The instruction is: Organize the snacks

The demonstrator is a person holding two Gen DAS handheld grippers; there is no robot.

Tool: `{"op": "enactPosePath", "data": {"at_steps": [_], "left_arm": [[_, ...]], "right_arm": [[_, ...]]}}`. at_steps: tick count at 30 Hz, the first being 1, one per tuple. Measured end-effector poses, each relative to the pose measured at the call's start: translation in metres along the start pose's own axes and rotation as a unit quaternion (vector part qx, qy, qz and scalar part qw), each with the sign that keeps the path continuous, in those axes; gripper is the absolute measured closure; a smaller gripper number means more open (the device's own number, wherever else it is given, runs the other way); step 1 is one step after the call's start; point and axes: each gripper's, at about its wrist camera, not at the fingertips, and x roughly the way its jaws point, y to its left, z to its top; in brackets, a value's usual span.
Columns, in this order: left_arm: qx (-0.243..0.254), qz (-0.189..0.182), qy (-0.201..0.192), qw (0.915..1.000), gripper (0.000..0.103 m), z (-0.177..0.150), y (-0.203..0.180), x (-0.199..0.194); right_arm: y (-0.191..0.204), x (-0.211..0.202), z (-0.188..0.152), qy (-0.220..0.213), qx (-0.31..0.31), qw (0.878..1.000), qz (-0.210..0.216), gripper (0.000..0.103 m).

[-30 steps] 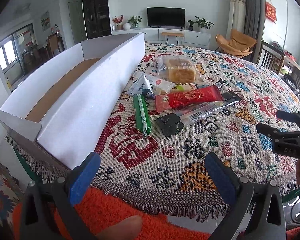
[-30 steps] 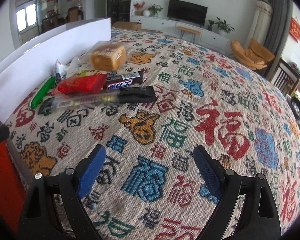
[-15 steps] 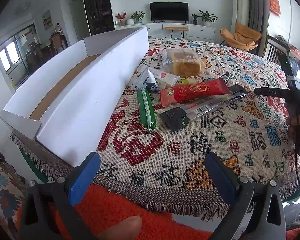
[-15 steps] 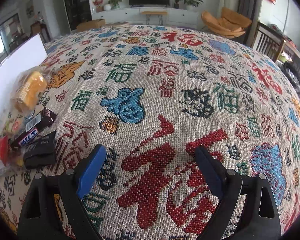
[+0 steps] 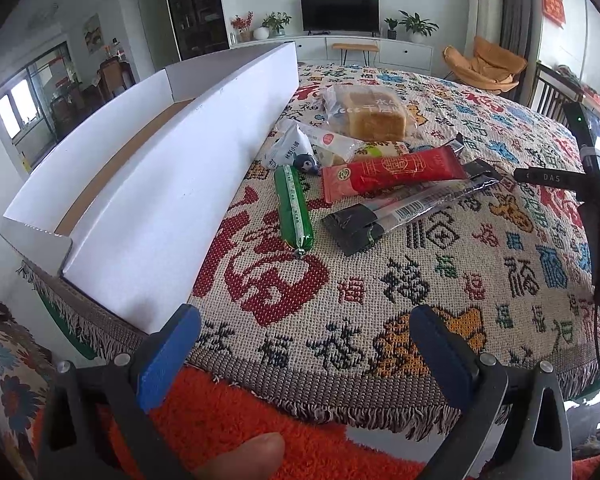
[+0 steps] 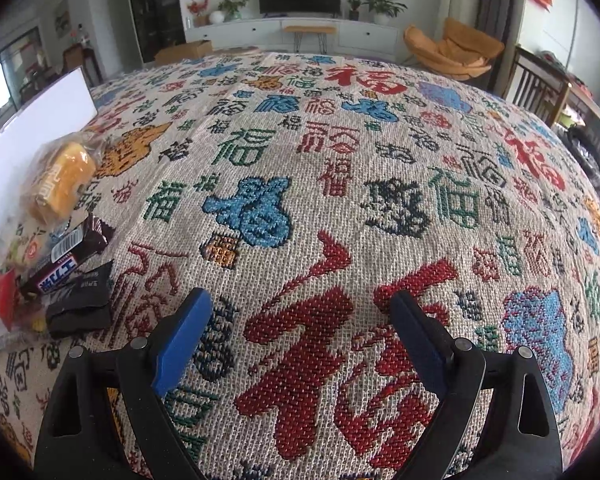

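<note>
The snacks, like the green stick (image 5: 293,208) and red pack (image 5: 392,174), lie beside the white box (image 5: 172,184), none packed yet, so the wide-open, empty left gripper (image 5: 304,354) and right gripper (image 6: 300,336) must reach one first.

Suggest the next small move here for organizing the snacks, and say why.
Probably ease the left gripper forward toward the green sausage stick, the snack nearest it. Both grippers are open and empty, every snack lies on the patterned cloth beside the white box, and the right gripper faces bare cloth, with the snacks off to its left.
</note>
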Motion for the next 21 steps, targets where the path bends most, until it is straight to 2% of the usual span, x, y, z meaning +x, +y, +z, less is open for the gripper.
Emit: {"op": "enactPosePath", "data": {"at_steps": [5, 7, 13, 21], "left_arm": [[-0.009, -0.016, 0.018, 0.9997, 0.0, 0.003, 0.001, 0.008], [-0.008, -0.011, 0.025, 0.9996, 0.0, 0.003, 0.0, 0.011], [-0.019, 0.011, 0.007, 0.9997, 0.0, -0.002, 0.006, 0.002], [-0.011, 0.008, 0.007, 0.9999, 0.0, -0.003, 0.005, 0.002]], "right_arm": [[-0.001, 0.0, 0.0, 0.0, 0.0, 1.0, 0.0, 0.01], [0.0, 0.0, 0.0, 0.0, 0.0, 1.0, 0.0, 0.01], [0.0, 0.0, 0.0, 0.0, 0.0, 1.0, 0.0, 0.01], [0.0, 0.0, 0.0, 0.0, 0.0, 1.0, 0.0, 0.01]]}}
